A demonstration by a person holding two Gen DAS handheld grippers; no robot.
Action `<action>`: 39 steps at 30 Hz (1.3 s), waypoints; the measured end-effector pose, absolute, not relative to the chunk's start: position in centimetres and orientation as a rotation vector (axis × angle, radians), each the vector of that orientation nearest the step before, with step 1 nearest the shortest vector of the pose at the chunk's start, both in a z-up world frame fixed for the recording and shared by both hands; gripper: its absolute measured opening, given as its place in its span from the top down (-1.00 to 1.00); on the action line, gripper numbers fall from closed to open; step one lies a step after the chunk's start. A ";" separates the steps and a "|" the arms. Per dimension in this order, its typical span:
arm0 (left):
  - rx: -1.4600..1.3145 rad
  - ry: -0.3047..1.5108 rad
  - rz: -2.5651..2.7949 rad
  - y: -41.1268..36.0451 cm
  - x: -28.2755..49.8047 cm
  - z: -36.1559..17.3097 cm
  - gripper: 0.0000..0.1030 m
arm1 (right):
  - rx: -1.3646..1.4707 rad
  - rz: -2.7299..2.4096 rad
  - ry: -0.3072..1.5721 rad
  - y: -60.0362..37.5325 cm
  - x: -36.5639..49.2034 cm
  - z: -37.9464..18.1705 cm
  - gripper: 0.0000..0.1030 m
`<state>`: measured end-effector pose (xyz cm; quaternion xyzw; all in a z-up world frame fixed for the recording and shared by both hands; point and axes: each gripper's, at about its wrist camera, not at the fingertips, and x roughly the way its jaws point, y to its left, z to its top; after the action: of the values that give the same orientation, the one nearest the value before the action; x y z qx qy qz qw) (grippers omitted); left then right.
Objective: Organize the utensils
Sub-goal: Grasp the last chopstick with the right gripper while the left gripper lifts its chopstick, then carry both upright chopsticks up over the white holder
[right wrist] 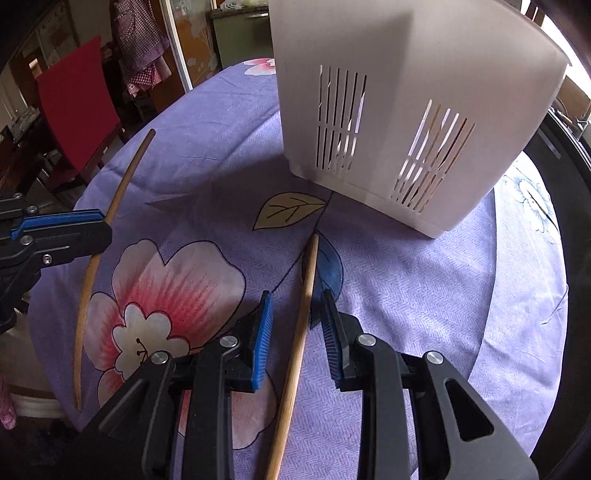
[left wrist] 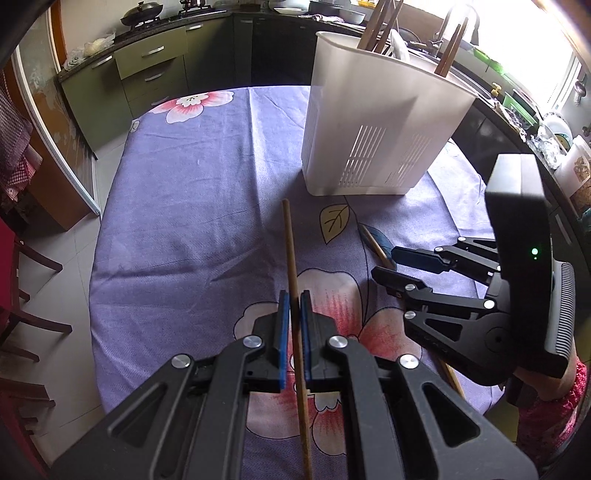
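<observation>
A white slotted utensil holder (left wrist: 373, 122) stands on the purple floral tablecloth (left wrist: 184, 221), with several wooden utensils (left wrist: 373, 29) standing in it. It also shows in the right wrist view (right wrist: 406, 110). My left gripper (left wrist: 294, 299) is shut on a wooden chopstick (left wrist: 290, 251), which shows at the left of the right wrist view (right wrist: 110, 210). My right gripper (right wrist: 297, 306) is open, its jaws on either side of a second chopstick (right wrist: 308, 280) lying on the cloth. The right gripper (left wrist: 382, 264) shows over that chopstick (left wrist: 373, 242) in the left wrist view.
Green kitchen cabinets (left wrist: 155, 70) and a counter with a wok (left wrist: 142, 13) lie beyond the table. A red chair (right wrist: 74, 107) stands by the table's far side. A cluttered counter (left wrist: 535, 122) runs along the window.
</observation>
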<state>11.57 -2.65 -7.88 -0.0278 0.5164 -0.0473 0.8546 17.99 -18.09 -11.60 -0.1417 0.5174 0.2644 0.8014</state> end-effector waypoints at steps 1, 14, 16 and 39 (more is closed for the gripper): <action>-0.061 1.086 -0.100 -2.6 11.6 -7.9 0.88 | -0.304 0.566 1.107 -17.9 17.9 -11.7 0.48; -0.072 1.080 -0.099 -2.0 11.4 -7.8 0.88 | -0.322 0.555 1.117 -17.7 18.0 -11.6 0.86; -0.073 1.079 -0.098 -2.0 11.4 -7.8 0.88 | -0.313 0.553 1.119 -17.8 18.0 -11.6 0.87; -0.044 1.008 -0.106 -2.6 10.6 -4.6 0.89 | -0.101 0.536 0.832 -27.8 12.7 0.7 0.87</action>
<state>10.62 -2.62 -4.58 -0.0209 0.4826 -0.0510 0.8741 12.70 -27.77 0.71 -0.0484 0.3992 0.2570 0.8788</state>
